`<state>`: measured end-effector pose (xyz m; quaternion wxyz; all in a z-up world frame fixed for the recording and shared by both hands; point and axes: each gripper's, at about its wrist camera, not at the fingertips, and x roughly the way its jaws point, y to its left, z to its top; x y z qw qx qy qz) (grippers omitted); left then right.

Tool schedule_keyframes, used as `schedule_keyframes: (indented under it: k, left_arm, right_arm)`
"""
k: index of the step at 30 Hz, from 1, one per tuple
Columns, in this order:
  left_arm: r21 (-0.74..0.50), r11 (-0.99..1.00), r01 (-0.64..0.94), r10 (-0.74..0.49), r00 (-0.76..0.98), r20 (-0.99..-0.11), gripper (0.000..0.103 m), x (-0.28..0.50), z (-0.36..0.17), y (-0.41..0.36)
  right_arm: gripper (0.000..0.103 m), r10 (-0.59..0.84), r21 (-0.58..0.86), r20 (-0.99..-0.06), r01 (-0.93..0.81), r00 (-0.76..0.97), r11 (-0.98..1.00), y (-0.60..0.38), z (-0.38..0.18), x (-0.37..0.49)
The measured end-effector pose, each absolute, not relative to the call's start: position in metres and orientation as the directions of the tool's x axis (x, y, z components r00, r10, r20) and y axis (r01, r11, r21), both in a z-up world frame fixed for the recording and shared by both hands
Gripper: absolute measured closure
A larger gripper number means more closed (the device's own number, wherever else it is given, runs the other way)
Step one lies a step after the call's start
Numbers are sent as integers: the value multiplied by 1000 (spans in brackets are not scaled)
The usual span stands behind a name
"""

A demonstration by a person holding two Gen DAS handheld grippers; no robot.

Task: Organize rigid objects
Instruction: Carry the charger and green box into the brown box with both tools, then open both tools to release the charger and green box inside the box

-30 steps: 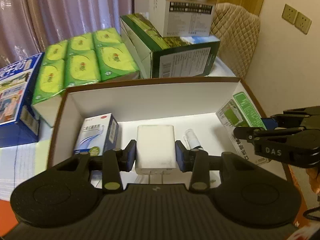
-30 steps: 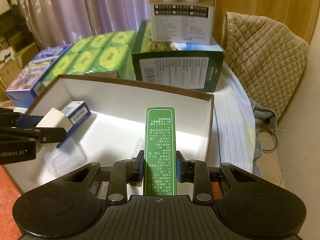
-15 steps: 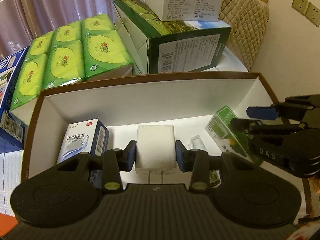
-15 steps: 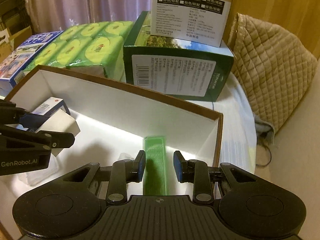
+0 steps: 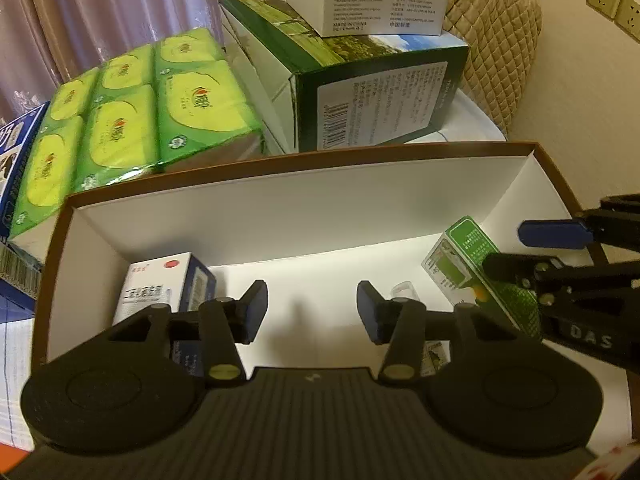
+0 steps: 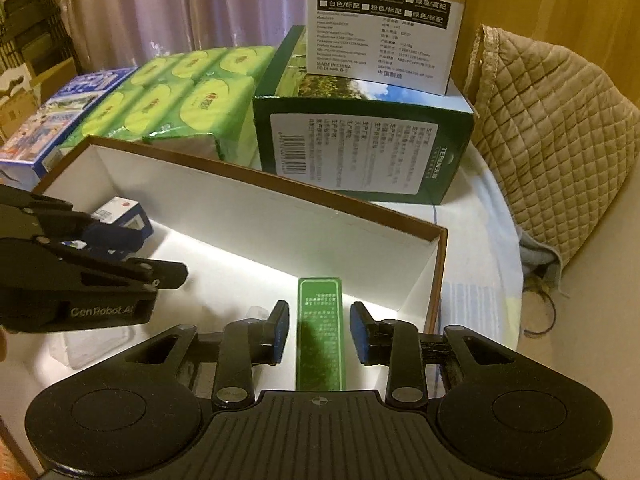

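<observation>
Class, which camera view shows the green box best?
The right wrist view: the green box lies lengthwise and unobstructed between the open right gripper. In the left wrist view the green box sits at the edge, partly hidden behind the right gripper.

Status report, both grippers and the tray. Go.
Left gripper open, empty, over the tray. Right gripper open, green box lying loose between its fingers. Blue-and-white box at tray's left end. Nothing blocking.
</observation>
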<state>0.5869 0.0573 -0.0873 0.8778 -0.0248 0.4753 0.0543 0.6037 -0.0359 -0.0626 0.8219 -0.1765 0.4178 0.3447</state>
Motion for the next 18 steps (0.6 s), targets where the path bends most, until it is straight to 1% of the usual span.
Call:
schedule_keyframes:
  k: [2, 3, 5, 8, 13, 18]
  left_arm:
    - [12, 993, -119, 75, 542, -837, 57, 582, -83, 59]
    - [15, 993, -121, 79, 543, -836, 56, 578, -80, 60]
    - [20, 992, -125, 85, 543, -835, 52, 571, -75, 61]
    - [22, 990, -137, 94, 542, -835, 52, 556, -67, 64]
    - [4, 987, -159, 93, 558, -825, 51, 530, -50, 66]
    - [-2, 985, -175, 100, 574, -813, 51, 507, -34, 64]
  right_arm:
    - [61, 439, 26, -804, -713, 402, 701, -41, -59, 600]
    - [59, 454, 42, -798, -714, 396, 698, -44, -56, 598]
    - [51, 468, 58, -793, -717, 390, 695, -48, -51, 593]
    - [46, 479, 69, -789, -720, 384, 691, -54, -46, 584]
    - [43, 486, 82, -789, -720, 376, 689, -63, -40, 568]
    - [42, 486, 94, -787, -703, 381, 705, -72, -35, 554]
